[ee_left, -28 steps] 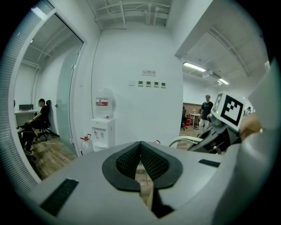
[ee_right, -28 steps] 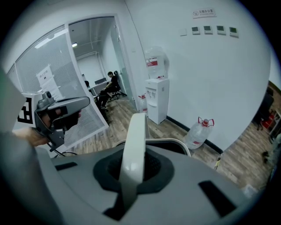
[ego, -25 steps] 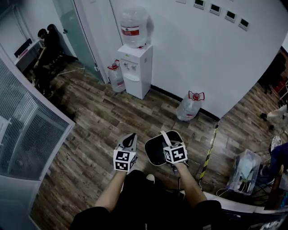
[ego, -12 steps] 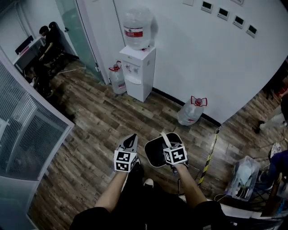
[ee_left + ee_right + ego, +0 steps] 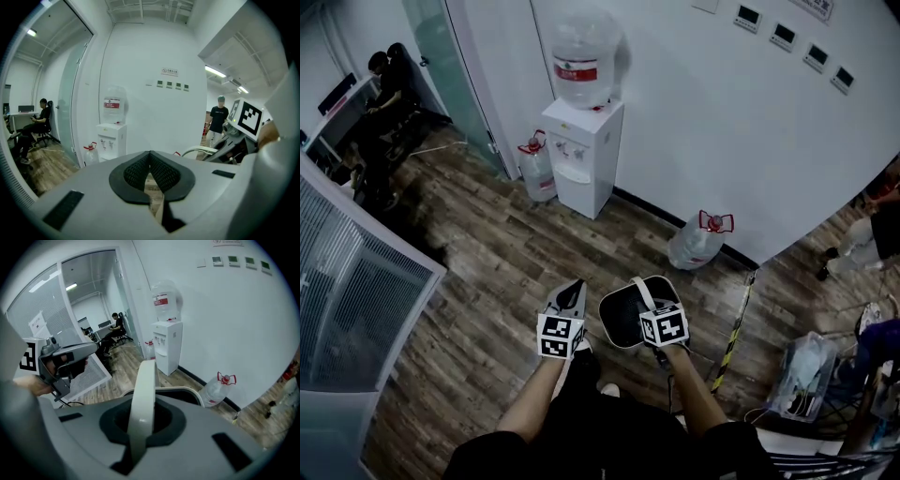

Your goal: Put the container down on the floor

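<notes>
Container (image 5: 623,317), black with a pale rim, is hanging by its handle (image 5: 143,394) over the wood floor (image 5: 487,281), in front of the person's legs. Right claw (image 5: 140,427) is clamping that handle, the pale strap running upright between its jaws, with the container's rim showing just beyond. In the head view the right claw (image 5: 647,300) is sitting over the container's right edge. Left claw (image 5: 151,176) is staying level just left of the container, apart from it, with jaws together and nothing between them; it is showing in the head view as left claw (image 5: 570,295). Dispenser (image 5: 581,155) is standing against the wall (image 5: 722,122) farther on. Bottle (image 5: 694,242) is lying on the floor by the wall, well apart from the container.
</notes>
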`<state>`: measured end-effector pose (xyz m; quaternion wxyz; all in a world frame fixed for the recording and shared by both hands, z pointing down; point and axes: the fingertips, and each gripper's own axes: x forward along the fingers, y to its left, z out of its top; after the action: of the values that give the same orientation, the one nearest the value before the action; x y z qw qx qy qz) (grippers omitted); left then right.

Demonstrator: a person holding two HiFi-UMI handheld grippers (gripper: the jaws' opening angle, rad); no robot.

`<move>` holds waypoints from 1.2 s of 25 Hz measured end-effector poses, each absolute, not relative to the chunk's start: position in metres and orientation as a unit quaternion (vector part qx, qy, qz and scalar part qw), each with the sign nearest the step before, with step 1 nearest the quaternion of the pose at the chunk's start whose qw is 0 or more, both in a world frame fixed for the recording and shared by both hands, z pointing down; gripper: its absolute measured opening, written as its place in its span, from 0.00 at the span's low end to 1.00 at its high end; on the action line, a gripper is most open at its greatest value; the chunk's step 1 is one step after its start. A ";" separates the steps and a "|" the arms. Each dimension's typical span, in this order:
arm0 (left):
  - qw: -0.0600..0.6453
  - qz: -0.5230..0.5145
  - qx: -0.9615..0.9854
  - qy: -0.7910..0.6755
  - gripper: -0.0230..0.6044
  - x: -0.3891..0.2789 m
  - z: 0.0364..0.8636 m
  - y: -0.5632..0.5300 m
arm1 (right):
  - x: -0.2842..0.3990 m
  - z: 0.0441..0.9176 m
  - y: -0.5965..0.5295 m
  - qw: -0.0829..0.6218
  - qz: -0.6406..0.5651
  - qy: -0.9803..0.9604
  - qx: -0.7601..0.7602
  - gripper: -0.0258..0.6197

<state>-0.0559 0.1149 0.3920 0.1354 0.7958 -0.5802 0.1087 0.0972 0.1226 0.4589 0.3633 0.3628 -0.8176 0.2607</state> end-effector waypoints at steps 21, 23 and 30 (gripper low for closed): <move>0.131 0.120 0.828 -0.533 0.06 -0.131 0.395 -0.014 | 0.015 0.459 0.005 0.364 0.282 -0.793 0.399 0.06; 0.132 0.119 0.828 -0.531 0.06 -0.136 0.395 -0.020 | 0.010 0.459 -0.001 0.366 0.282 -0.791 0.400 0.06; 0.133 0.112 0.828 -0.534 0.06 -0.150 0.391 -0.039 | -0.007 0.452 -0.023 0.369 0.270 -0.795 0.398 0.06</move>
<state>-0.1505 -0.0390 0.3914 0.1327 0.8275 -0.5339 0.1122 -0.0072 -0.0227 0.4515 0.3694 0.3983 -0.7949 0.2703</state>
